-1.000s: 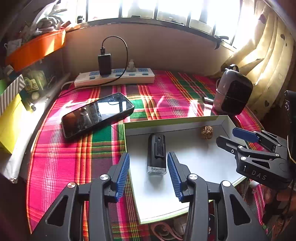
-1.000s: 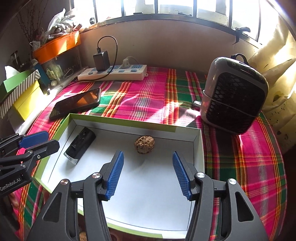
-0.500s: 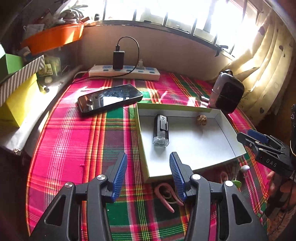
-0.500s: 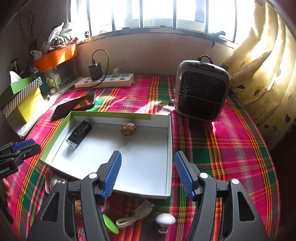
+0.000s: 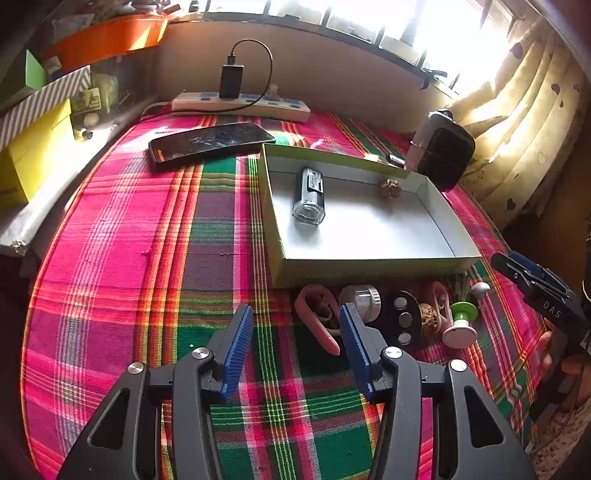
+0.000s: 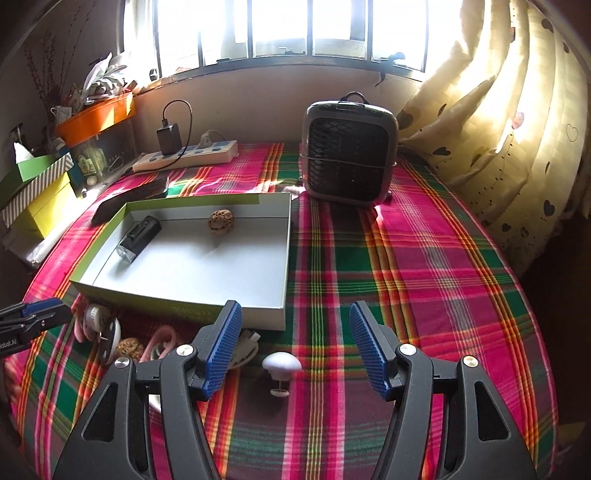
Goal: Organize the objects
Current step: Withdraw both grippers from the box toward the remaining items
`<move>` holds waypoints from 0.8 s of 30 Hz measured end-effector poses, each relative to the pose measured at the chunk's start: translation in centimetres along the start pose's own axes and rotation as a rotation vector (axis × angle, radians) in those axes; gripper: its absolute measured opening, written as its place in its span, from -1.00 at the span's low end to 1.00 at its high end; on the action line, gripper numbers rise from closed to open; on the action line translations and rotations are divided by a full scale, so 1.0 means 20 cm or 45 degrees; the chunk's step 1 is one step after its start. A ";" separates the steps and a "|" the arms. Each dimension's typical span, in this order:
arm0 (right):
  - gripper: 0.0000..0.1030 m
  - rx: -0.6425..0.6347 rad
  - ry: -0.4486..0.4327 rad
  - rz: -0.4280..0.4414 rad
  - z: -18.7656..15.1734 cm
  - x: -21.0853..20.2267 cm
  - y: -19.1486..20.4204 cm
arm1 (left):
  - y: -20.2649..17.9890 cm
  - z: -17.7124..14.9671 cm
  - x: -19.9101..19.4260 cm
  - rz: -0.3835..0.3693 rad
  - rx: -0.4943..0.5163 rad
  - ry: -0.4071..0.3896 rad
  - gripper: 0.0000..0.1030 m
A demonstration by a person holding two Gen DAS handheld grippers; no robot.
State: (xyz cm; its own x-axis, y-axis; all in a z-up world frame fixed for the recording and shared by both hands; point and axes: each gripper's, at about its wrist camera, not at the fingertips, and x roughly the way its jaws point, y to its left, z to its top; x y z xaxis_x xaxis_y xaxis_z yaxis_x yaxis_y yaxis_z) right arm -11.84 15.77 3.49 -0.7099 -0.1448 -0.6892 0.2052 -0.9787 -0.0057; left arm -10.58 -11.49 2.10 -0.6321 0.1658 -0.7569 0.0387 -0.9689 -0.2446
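Two items lie in the tray point(image 5: 369, 264): one flashlight point(image 5: 309, 195) and one walnut point(image 5: 390, 187). One second walnut point(image 5: 428, 317) lies outside, near the tray's front wall. Left gripper point(image 5: 295, 354), jaws just widening, and right gripper point(image 6: 295, 350) both stand released, nothing between them.

A home: a plaid tablecloth point(image 6: 406, 258) under a barred window point(image 6: 280, 26) at twelve o'clock, heart-print curtains point(image 6: 509, 122) at two, a power strip point(image 6: 188, 155) at eleven.
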 end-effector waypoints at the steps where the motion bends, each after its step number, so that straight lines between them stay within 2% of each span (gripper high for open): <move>1: 0.20 0.005 0.001 0.000 -0.01 0.00 -0.01 | -0.01 0.00 0.00 -0.005 0.010 -0.001 -0.07; 16: 0.21 0.024 0.063 0.023 -0.14 0.01 -0.06 | -0.08 -0.07 0.06 -0.032 0.033 0.063 -0.06; 24: 0.21 -0.014 0.122 0.057 -0.15 0.08 -0.02 | -0.09 -0.06 0.07 0.004 0.045 0.064 -0.06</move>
State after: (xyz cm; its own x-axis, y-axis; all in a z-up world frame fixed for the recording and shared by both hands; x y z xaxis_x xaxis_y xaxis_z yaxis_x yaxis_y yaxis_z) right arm -11.12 16.37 0.25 -0.6321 -0.1735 -0.7552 0.2430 -0.9698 0.0194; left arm -10.49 -9.37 0.76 -0.5925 0.1709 -0.7873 0.0129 -0.9751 -0.2214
